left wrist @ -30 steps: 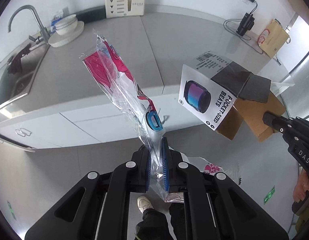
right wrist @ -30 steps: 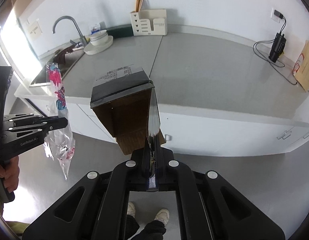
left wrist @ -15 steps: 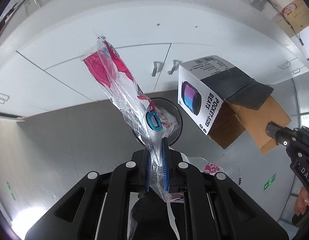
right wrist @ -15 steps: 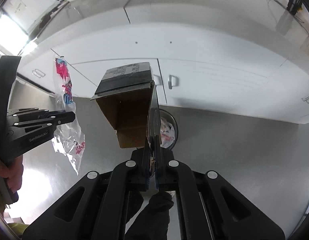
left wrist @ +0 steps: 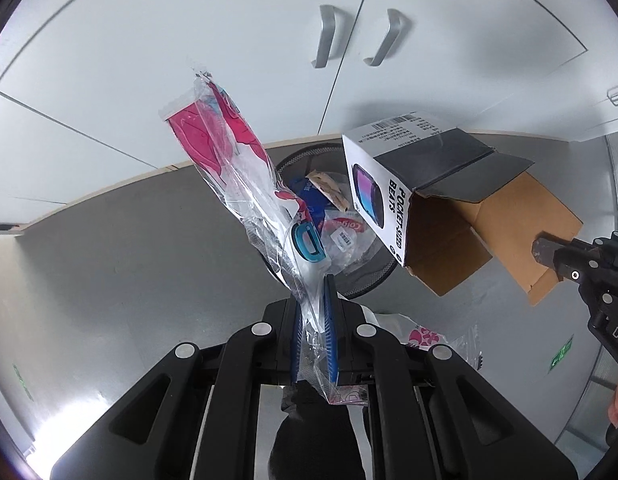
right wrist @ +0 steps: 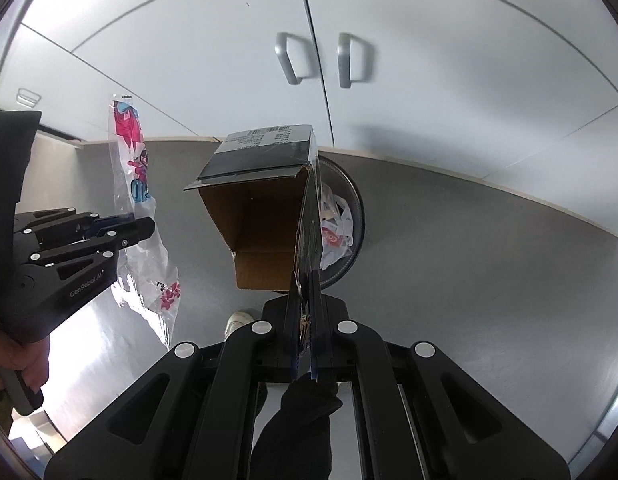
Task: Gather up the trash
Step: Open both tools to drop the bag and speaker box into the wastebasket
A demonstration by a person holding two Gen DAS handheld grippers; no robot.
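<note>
Left gripper (left wrist: 313,320): we find its blue pads clamped on the wrapper (left wrist: 245,200), a clear pink-printed bag.
Right gripper (right wrist: 305,320): we find it pinched on one flap of the box (right wrist: 265,200), an opened cardboard carton.
Bin (left wrist: 369,280): a black mesh basket on the floor at the cabinet's (left wrist: 229,40) foot, already holding packets.
Wrapper: long axis slanting up and away from the pads, its upper end left of the bin; the pads sit just short of the bin's near rim.
Box: hanging over the bin's right side, open mouth toward the right gripper.
Key relation: in our judgement the bin lies below and ahead of both tools; neither is clearly nearer.
Obstructions: none seen; wrapper and box hang apart.
</note>
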